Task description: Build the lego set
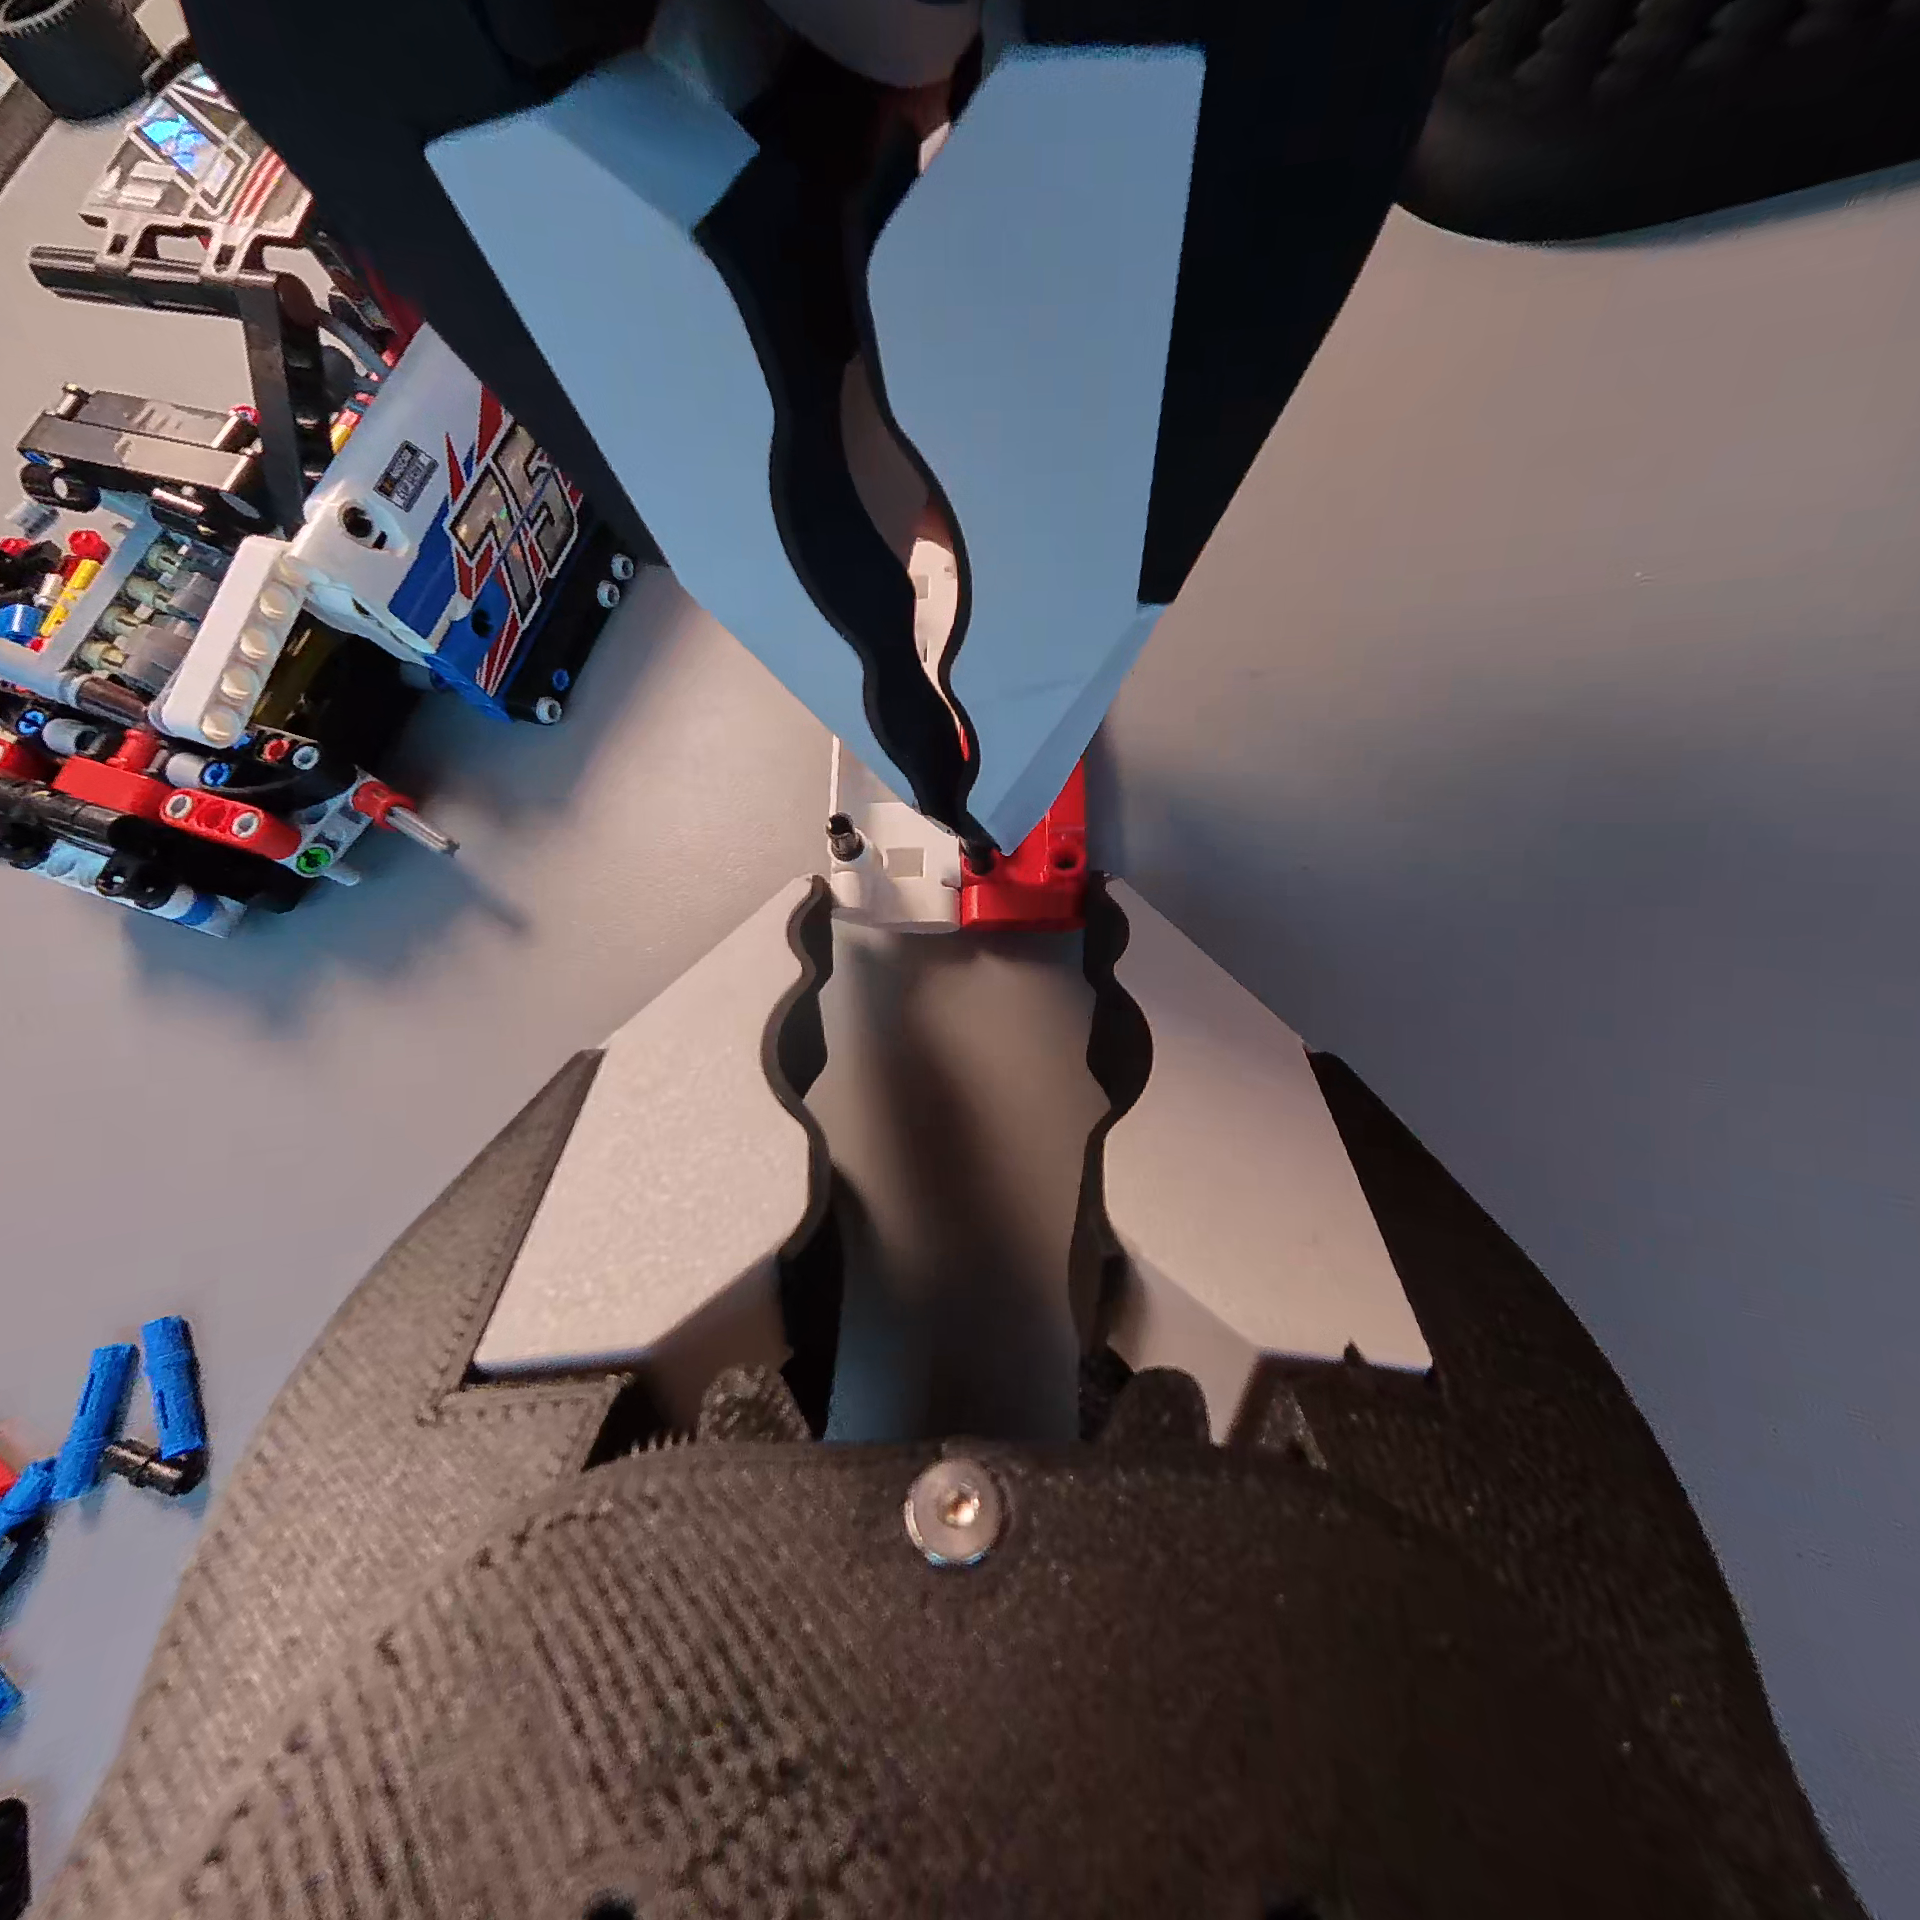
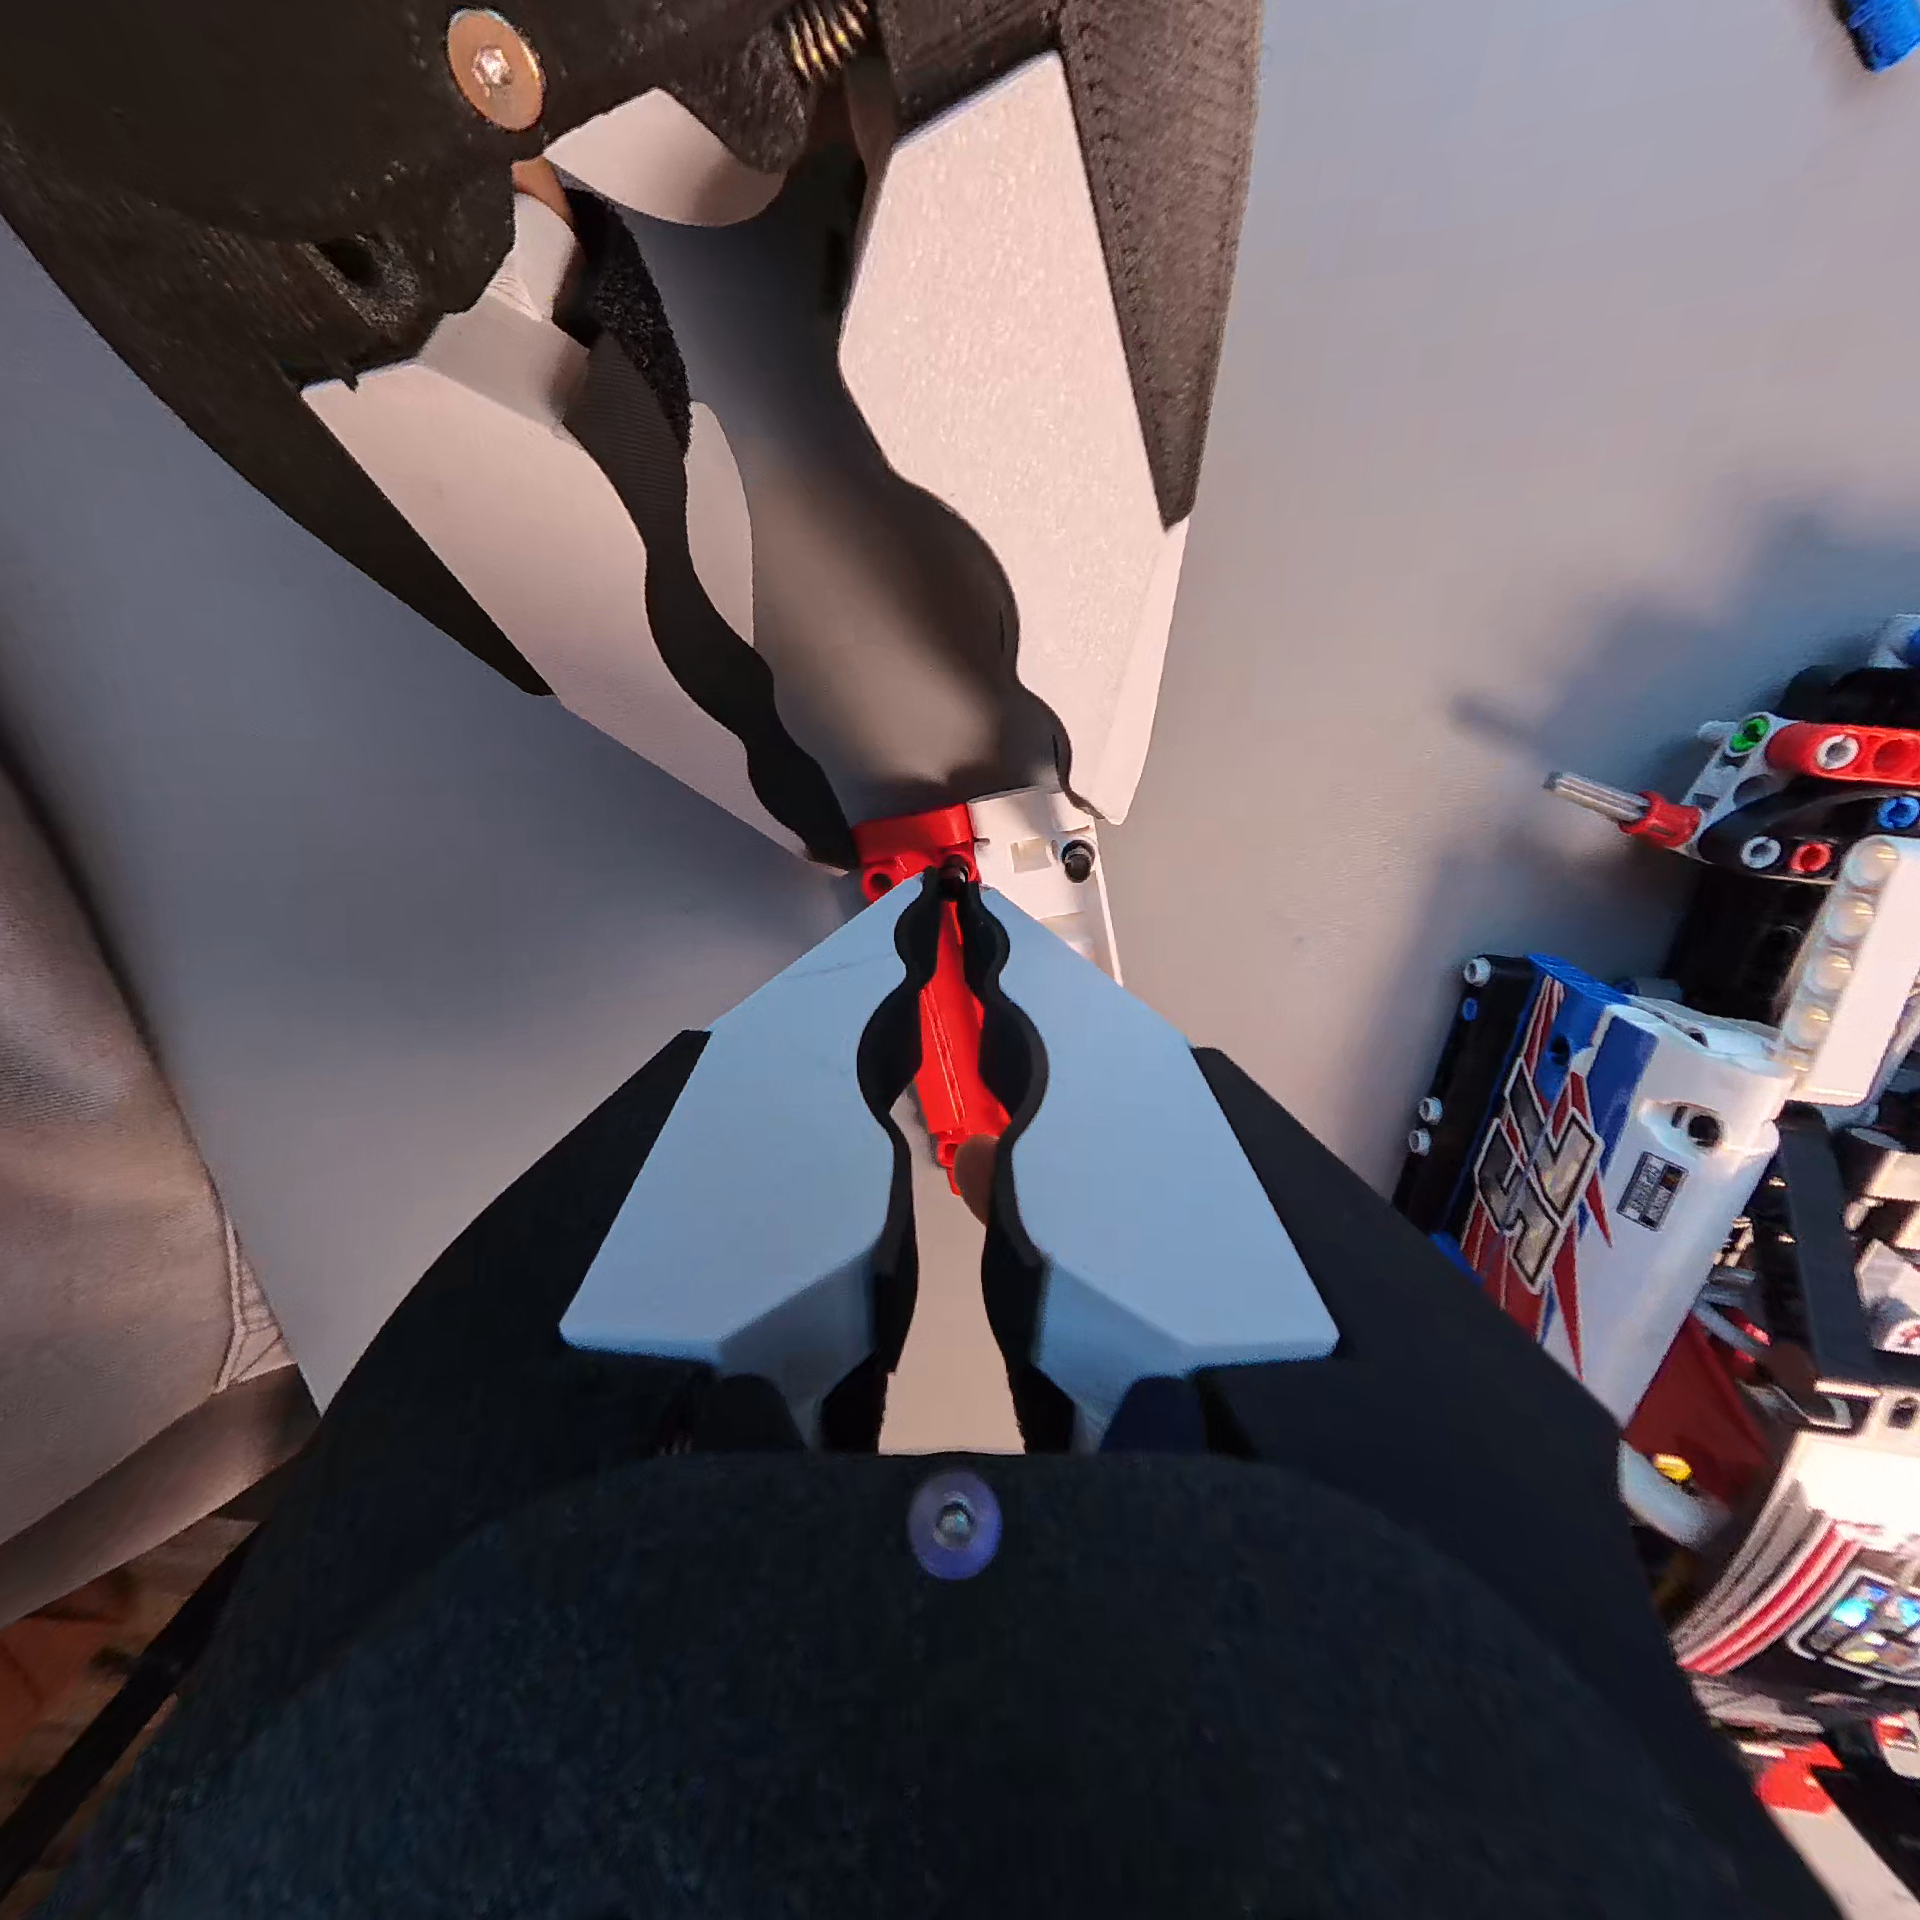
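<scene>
A small sub-assembly of a red beam [image 1: 1039, 883] joined to a white panel [image 1: 894, 873] is held just above the grey table. My left gripper [image 1: 956, 904] is shut on it, one fingertip on the white end and one on the red end. My right gripper [image 1: 971, 831] comes from the opposite side, shut on a black pin [image 1: 977, 854] at a hole in the red beam. The right wrist view shows the same: right gripper [image 2: 945, 881], pin [image 2: 956, 871], red beam [image 2: 914, 831], white panel [image 2: 1029, 831], left gripper [image 2: 961, 821]. A second black pin [image 2: 1078, 858] sits in the white panel.
The partly built white, blue and red truck [image 1: 416, 540] stands to the left, also in the right wrist view [image 2: 1621, 1174]. A red connector with a grey axle [image 1: 400, 816] sticks out of it. Loose blue pins [image 1: 135, 1392] lie at the lower left. Grey fabric [image 2: 104, 1143] lies beyond the table edge. Less than 4 cm separates the two grippers' tips.
</scene>
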Tool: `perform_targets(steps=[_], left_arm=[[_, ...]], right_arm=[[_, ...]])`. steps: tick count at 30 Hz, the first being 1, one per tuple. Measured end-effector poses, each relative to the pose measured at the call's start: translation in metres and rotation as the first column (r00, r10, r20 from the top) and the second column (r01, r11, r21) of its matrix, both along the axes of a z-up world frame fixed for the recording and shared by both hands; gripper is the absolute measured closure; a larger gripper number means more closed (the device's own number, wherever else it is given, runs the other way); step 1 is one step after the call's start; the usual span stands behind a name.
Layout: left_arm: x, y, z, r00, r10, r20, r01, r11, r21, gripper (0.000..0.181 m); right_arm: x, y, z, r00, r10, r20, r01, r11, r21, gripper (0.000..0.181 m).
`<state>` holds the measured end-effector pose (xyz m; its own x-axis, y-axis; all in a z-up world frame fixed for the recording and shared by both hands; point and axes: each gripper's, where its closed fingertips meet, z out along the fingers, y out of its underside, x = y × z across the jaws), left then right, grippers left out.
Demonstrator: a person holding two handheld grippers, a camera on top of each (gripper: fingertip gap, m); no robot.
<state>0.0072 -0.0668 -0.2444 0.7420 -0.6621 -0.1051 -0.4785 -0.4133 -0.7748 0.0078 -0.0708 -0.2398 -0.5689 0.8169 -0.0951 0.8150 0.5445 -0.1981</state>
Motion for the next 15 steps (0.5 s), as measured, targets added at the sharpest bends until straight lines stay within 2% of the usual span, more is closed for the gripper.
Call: perform_targets(steps=[11, 15], left_arm=[[0.0024, 0.0003, -0.0003, 0.999, -0.023, -0.027, 0.024, 0.999, 0.022, 0.134], [0.0035, 0.0008, -0.0003, 0.999, -0.038, -0.013, 0.038, 0.999, 0.010, 0.134]], right_arm=[[-0.0073, -0.0041, -0.0021, 0.998, -0.059, -0.010, 0.060, 0.998, 0.006, 0.181], [0.0018, 0.0009, -0.0026, 0.994, -0.110, -0.025, 0.110, 0.994, -0.007, 0.181]])
